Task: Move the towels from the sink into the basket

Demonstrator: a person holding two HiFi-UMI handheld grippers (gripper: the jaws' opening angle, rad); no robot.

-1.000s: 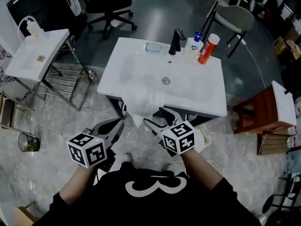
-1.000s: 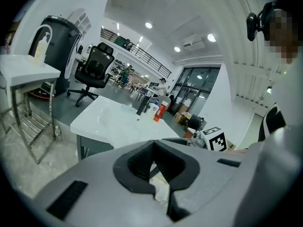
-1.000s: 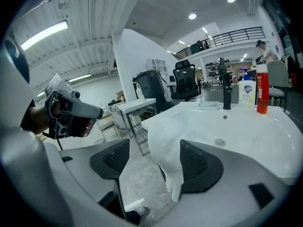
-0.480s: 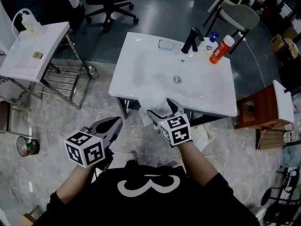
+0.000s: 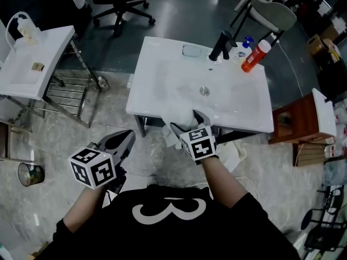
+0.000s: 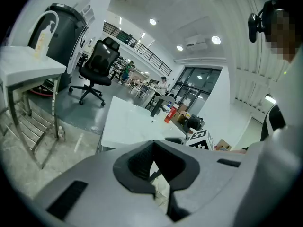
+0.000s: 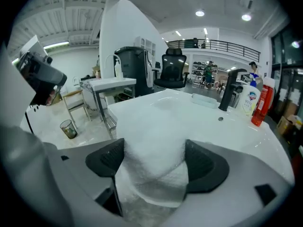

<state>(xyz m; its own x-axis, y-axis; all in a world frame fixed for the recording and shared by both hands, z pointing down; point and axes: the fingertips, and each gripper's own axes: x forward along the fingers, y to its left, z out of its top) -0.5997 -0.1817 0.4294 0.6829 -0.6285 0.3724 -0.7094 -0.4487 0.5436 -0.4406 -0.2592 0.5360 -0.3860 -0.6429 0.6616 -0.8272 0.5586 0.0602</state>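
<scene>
A white towel (image 5: 181, 114) lies bunched on the front edge of the white sink (image 5: 162, 75) and hangs a little over it. My right gripper (image 5: 187, 120) is at that edge with a finger on each side of the towel (image 7: 156, 136). Its jaws (image 7: 154, 162) are opening wide, and the cloth fills the gap between the pads without being squeezed. My left gripper (image 5: 130, 135) hangs over the floor, left of and below the sink's front, shut and empty (image 6: 152, 148). A pale container (image 5: 234, 157) on the floor shows beside my right arm; I cannot tell what it is.
A black faucet (image 5: 219, 45), a soap bottle (image 5: 245, 42) and a red bottle (image 5: 255, 56) stand at the sink's back right. A smaller sink on a metal stand (image 5: 35, 58) is at the left, a wooden stool (image 5: 301, 126) at the right, a small bin (image 5: 27, 173) on the floor.
My right gripper moved forward to the sink's front edge and now straddles the hanging towel. My left gripper drifted slightly left and down.
</scene>
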